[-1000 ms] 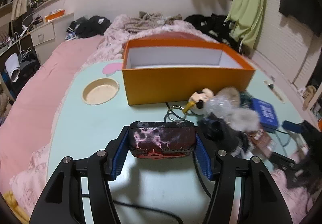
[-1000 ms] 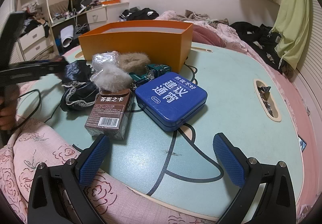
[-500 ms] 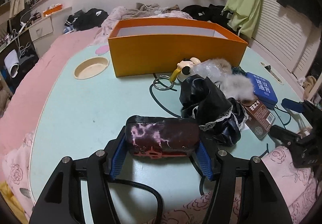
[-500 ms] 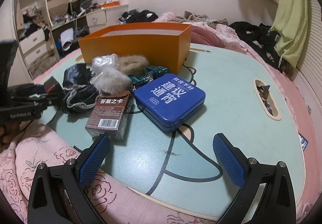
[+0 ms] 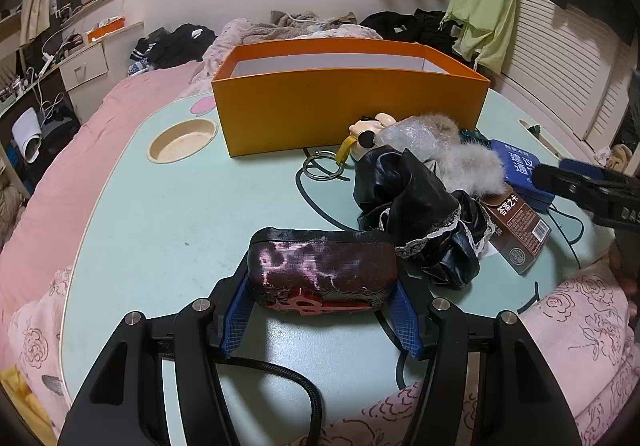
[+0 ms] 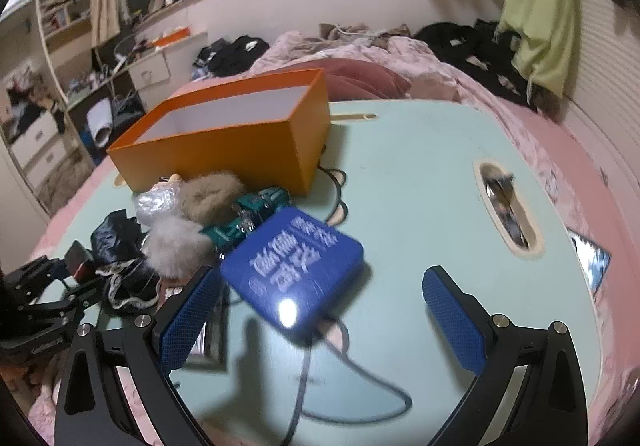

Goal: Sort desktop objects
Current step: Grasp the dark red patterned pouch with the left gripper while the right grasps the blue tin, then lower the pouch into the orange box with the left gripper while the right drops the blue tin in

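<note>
So the left gripper is clamped on the dark pouch end to end, held low over the table, orange box straight ahead of it. Pouch looks soft and light, probably squishy, so gripping the short ends seems right. The right gripper is spread wide with nothing in it, and the blue tin sits just ahead between its fingers. Tin looks rigid and slick, so I'd take it across the flat sides.
</note>
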`<action>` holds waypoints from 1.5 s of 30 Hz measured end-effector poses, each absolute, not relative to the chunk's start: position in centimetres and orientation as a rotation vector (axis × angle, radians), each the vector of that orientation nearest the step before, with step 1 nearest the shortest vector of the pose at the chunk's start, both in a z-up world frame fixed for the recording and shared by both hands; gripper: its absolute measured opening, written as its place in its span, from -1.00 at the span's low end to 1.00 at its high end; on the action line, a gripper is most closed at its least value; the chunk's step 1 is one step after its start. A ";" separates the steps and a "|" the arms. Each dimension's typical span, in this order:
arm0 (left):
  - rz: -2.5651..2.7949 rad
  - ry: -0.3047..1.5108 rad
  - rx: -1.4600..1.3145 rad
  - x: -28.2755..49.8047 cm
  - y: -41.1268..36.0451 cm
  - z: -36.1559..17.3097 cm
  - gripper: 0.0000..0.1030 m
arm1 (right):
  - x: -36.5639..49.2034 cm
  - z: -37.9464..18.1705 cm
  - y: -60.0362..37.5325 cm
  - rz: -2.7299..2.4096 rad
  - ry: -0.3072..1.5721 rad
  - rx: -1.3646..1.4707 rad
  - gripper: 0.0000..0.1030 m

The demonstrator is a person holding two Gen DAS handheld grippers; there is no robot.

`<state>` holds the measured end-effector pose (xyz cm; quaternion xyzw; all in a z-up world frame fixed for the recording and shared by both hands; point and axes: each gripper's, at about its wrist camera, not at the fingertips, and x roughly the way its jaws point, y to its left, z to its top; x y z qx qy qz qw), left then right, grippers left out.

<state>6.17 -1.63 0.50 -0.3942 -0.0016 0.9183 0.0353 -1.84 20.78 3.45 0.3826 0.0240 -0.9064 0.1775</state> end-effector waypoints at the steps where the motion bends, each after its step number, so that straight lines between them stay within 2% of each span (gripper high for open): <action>1: 2.822 -0.005 -1.212 6.2 -1.7 0.5 0.18 | -2.4 3.3 20.4 -2.535 0.092 1.102 0.99; 8: 2.822 -0.004 -1.212 6.2 -1.6 0.5 0.18 | -4.7 1.9 19.8 -2.510 0.146 1.208 0.95; 10: 2.821 -0.003 -1.211 6.2 -1.6 0.5 0.18 | -4.1 1.8 19.6 -2.528 0.213 1.164 0.69; 11: 2.821 -0.003 -1.211 6.1 -1.6 0.4 0.18 | -3.7 1.7 19.7 -2.526 0.223 1.151 0.65; 15: 2.821 -0.003 -1.211 6.1 -1.6 0.4 0.18 | -2.6 1.5 20.9 -2.533 0.207 1.111 0.65; 24: 2.819 -0.009 -1.203 6.2 -1.6 0.5 0.18 | -0.2 3.0 24.2 -2.590 -0.004 0.965 0.65; 32: 2.874 -0.033 -1.045 5.8 -2.0 4.9 0.18 | -1.1 6.9 22.9 -2.573 0.015 0.877 0.65; 39: 2.947 0.000 -0.897 -1.1 -1.8 10.4 0.18 | -7.5 11.3 17.7 -2.536 0.087 0.789 0.65; 42: 2.978 -0.009 -0.921 -5.0 -2.0 10.4 0.18 | -10.6 11.3 15.6 -2.523 0.089 0.804 0.65; 45: 2.947 -0.099 -1.051 -7.8 -3.0 8.4 0.20 | -12.9 9.6 13.9 -2.486 0.132 0.896 0.66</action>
